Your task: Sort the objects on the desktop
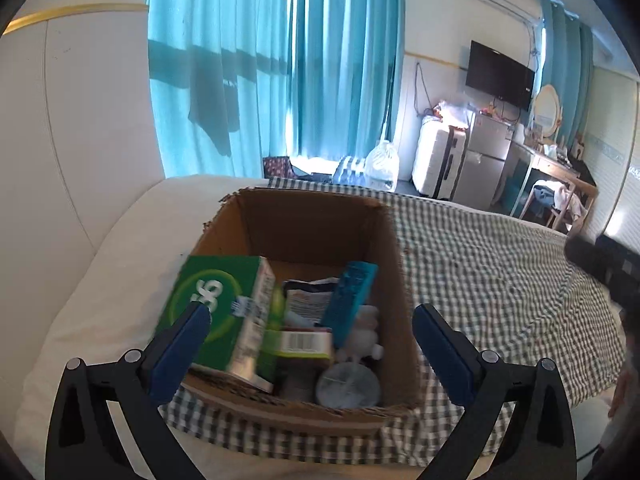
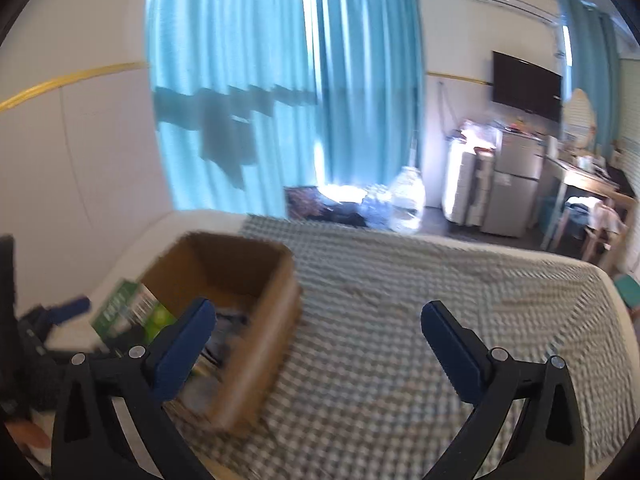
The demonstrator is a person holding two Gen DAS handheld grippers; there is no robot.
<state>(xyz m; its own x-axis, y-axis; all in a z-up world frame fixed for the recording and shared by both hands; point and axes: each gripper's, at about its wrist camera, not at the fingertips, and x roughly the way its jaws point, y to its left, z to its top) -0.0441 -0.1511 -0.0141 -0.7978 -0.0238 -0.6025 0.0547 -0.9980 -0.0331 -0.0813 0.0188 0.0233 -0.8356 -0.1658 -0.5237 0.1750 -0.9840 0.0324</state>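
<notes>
Left gripper (image 1: 312, 340): jaws spread wide, holding nothing.
Right gripper (image 2: 318, 334): jaws wide, empty.
Cardboard box (image 1: 316, 220): on the checked cloth (image 1: 480, 264), holding a green carton (image 1: 218, 304) (leaning) and smaller items.

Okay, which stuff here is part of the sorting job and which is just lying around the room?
Part of the job:
cardboard box
green carton
blue box
round tin

Just lying about:
suitcase
water jug
television
curtains
</notes>
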